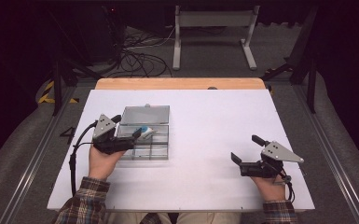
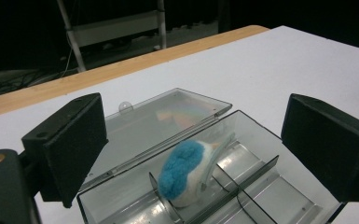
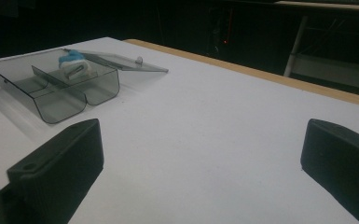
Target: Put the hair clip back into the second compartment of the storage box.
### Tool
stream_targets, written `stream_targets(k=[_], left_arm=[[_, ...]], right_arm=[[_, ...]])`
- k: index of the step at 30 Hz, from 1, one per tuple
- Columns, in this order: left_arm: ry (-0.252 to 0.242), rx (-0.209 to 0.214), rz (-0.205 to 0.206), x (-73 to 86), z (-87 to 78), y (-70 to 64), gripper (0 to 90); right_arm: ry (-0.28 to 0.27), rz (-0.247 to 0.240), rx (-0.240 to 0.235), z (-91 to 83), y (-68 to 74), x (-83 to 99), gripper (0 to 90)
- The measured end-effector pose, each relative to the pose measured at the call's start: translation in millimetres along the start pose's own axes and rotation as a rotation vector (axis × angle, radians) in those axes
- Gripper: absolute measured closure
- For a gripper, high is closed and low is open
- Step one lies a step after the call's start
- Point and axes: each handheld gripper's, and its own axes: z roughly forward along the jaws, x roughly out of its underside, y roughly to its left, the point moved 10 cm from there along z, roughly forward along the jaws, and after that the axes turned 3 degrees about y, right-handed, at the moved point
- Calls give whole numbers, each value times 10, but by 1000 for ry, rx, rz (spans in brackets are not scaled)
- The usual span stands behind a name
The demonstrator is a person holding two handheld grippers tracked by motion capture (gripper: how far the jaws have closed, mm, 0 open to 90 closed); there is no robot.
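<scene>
Left gripper [image 2: 193, 154] wide open (nothing held) over blue-white ball [image 2: 186, 171].

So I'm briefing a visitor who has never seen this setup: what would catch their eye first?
Probably the blue-and-white fuzzy object sitting in the clear plastic divided box, whose lid lies open flat on the white table. The left gripper hovers over that box, jaws open, while the right gripper rests open on the table's right side.
</scene>
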Motion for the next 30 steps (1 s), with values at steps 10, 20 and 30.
stream_targets(k=[10, 20, 30], left_arm=[[-20, 7, 15, -2, -56, -34, 58], [-56, 14, -10, 25, -175, -29, 44], [-89, 1, -8, 56, -329, 12, 44]], right_arm=[[-11, 5, -13, -3, 11, -12, 0], [-14, 4, -28, -5, 33, -15, 0], [-16, -1, -29, -5, 40, -18, 0]])
